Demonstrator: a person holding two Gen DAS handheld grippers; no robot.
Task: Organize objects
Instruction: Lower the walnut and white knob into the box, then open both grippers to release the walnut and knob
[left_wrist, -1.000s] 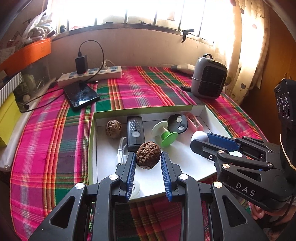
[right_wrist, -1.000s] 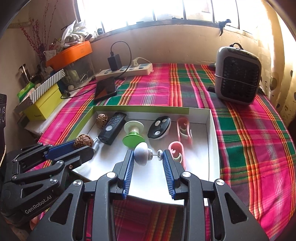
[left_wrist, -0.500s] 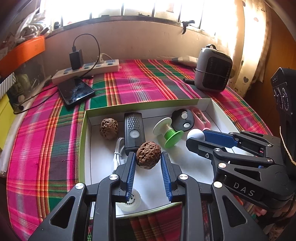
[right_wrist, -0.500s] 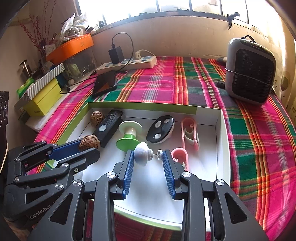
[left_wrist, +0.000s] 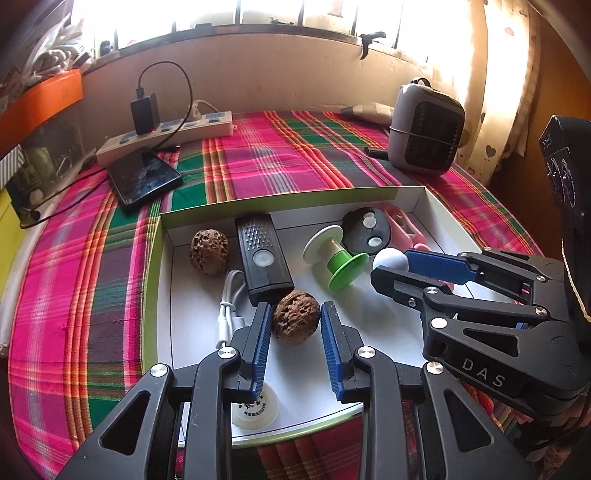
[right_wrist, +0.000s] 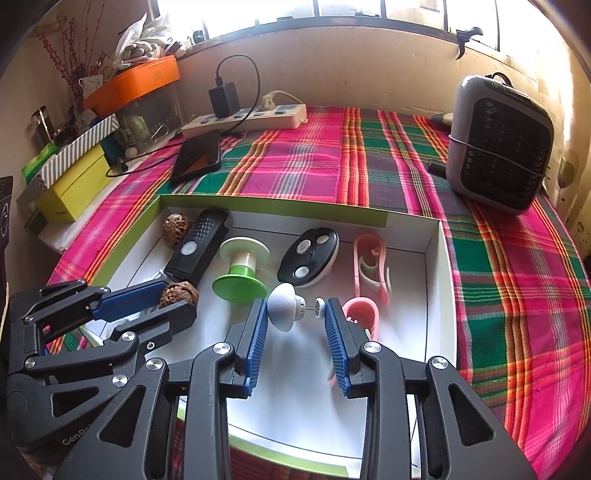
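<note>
Beside the held walnut (left_wrist: 296, 316) lies a black remote (left_wrist: 261, 254).

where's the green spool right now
In the left wrist view the green spool lies in the middle of the white box, between the black remote and the round black disc.

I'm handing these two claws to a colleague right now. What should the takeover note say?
Left claw: shut on a walnut, over the white tray.
Right claw: shut on a white knob with a pin, also over the tray.
Already lying in the tray: second walnut, black remote, green spool, black disc, pink clips.
Left: set both held items down in the tray.
</note>
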